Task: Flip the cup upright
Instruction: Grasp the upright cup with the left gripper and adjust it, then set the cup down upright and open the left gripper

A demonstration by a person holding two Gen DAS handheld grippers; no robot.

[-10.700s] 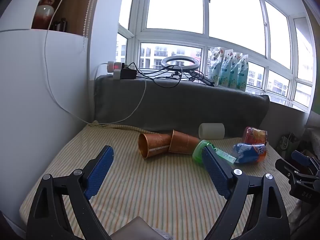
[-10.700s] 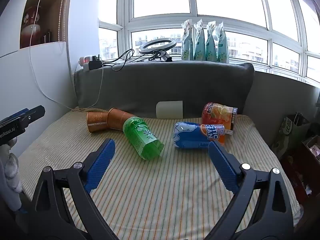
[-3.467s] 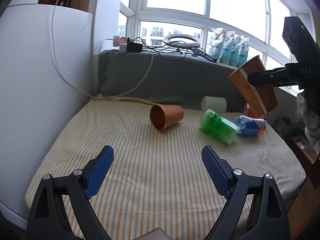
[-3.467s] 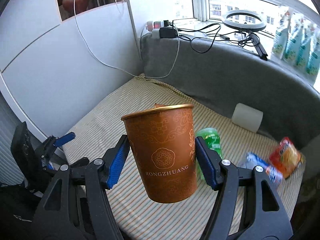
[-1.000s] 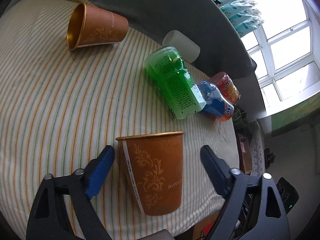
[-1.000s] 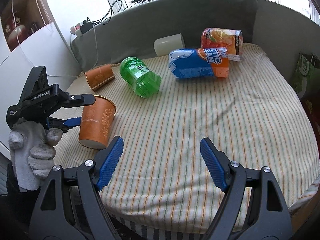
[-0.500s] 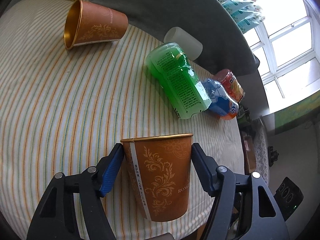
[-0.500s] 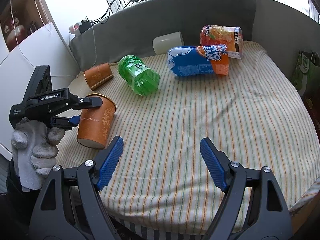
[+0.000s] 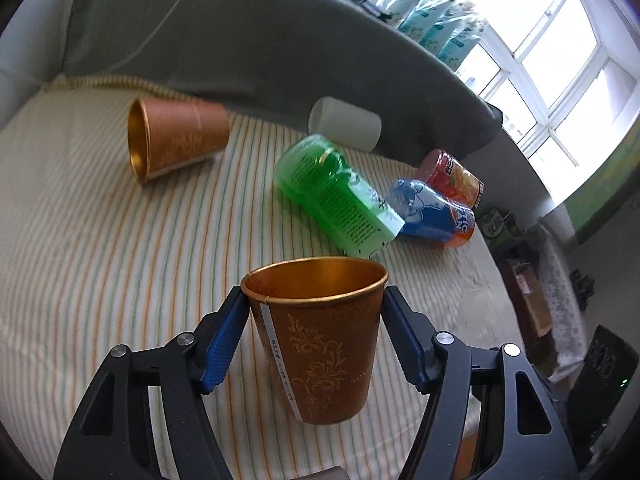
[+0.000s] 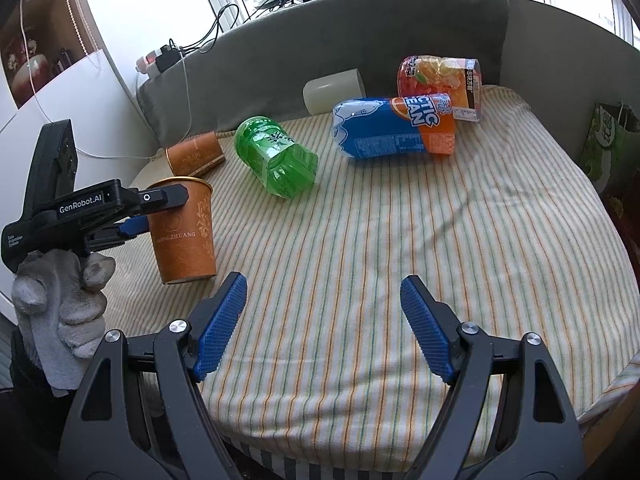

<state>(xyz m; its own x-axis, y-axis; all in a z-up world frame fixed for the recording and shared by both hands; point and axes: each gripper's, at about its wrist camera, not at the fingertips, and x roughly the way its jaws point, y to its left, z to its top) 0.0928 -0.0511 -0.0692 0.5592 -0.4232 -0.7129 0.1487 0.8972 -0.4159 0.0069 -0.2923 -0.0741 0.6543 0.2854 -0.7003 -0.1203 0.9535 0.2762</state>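
An orange paper cup (image 9: 320, 336) with gold print stands mouth up between the blue pads of my left gripper (image 9: 316, 332), which is shut on it. In the right wrist view the same cup (image 10: 186, 236) is at the left, its base at or just above the striped cloth. A second orange cup (image 9: 176, 140) lies on its side at the back left; it also shows in the right wrist view (image 10: 194, 156). My right gripper (image 10: 322, 324) is open and empty over the near part of the cloth.
A green bottle (image 10: 276, 160), a blue bottle (image 10: 392, 128), a red-orange bottle (image 10: 440, 74) and a white cup (image 10: 332, 90) lie on the striped cloth (image 10: 400, 232). A grey backrest (image 10: 360, 32) runs along the back. A bag (image 10: 608, 144) stands beyond the right edge.
My left gripper has closed on the upright cup and tilted so the cup's mouth shows from above. The right gripper has shifted slightly and stays open.
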